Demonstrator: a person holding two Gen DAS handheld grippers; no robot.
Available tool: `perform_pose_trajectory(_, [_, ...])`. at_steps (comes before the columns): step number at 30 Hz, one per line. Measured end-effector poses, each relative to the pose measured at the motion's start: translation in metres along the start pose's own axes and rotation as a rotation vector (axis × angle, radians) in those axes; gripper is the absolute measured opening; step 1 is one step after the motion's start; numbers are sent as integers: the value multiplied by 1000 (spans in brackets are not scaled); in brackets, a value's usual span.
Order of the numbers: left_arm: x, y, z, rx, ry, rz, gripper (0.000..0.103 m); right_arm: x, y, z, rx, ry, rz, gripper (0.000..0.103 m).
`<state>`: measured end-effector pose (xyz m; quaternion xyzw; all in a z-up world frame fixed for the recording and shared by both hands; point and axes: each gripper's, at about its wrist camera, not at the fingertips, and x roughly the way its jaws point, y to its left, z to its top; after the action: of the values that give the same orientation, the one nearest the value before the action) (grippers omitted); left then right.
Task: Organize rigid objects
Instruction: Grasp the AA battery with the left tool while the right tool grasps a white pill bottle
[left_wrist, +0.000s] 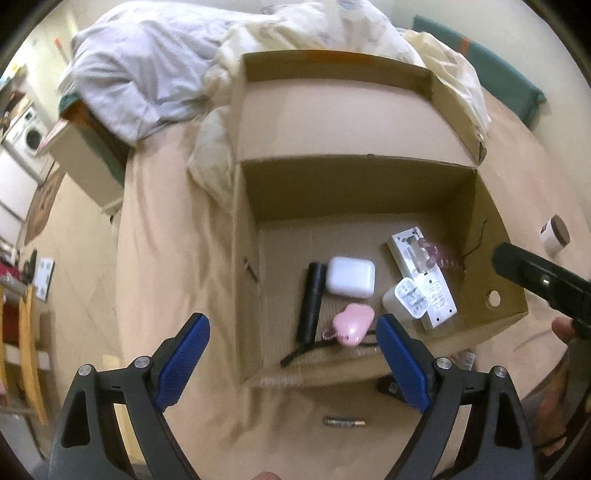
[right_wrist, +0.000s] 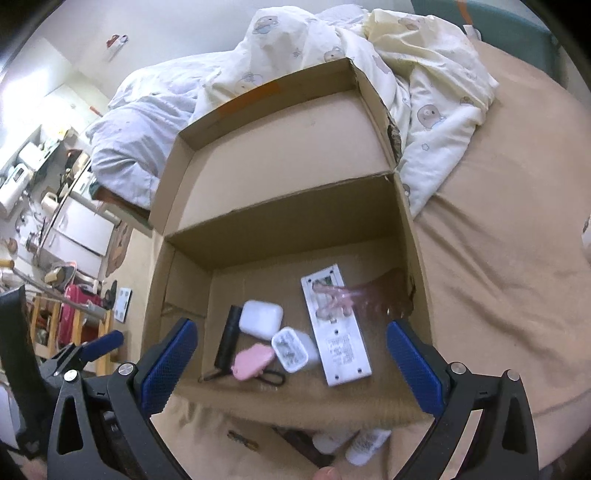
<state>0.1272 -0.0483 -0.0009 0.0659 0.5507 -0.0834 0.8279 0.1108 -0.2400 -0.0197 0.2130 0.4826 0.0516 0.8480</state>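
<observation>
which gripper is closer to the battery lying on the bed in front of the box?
Left. The battery lies just ahead of the left gripper, between its open fingers. The right gripper sits further right; there the battery is off toward its left finger.

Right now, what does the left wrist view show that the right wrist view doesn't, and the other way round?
Only the left wrist view shows the brown-lidded jar on the bed right of the box, and the round hole in the box's right wall.

Only the right wrist view shows white bottles lying on the bed at the box's near edge.

Both show the cardboard box holding the white earbud case, black flashlight, pink item, white charger and white panel, plus a battery outside. The left gripper and right gripper are both open.
</observation>
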Motion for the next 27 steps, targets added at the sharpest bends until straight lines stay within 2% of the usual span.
perform_pose_trajectory(4, [-2,12,-19,-55,14,-9,91,-15,4,-12,-49,-21,-7,103])
perform_pose_trajectory(7, [-3,17,-35,-67,26,-24,91,-24,4,-26,-47,-17,21,103])
perform_pose_trajectory(13, [22,20,-62,-92,100,-34,90,-26,0,-60,-58,13,43,103])
perform_pose_trajectory(15, [40,2,-73,-2,181,-55,90,-19,-5,-69,-38,53,34,103])
perform_pose_trajectory(16, [49,-13,-78,81,227,-50,90,-17,-7,-71,-27,65,32,103])
perform_pose_trajectory(17, [56,-26,-85,156,245,-32,90,-16,-9,-72,-25,71,22,103])
perform_pose_trajectory(19, [66,-42,-94,239,259,2,90,-14,-11,-72,-42,72,-16,103])
perform_pose_trajectory(22, [80,-61,-103,282,311,-36,89,-12,-22,-72,-14,85,-41,103])
perform_pose_trajectory(24, [83,-66,-105,291,313,-39,89,-11,-30,-73,13,96,-48,103])
perform_pose_trajectory(26, [84,-72,-107,310,311,-44,85,-8,-35,-74,30,104,-54,103])
perform_pose_trajectory(27, [85,-74,-108,317,309,-47,78,-7,-37,-74,36,112,-57,103])
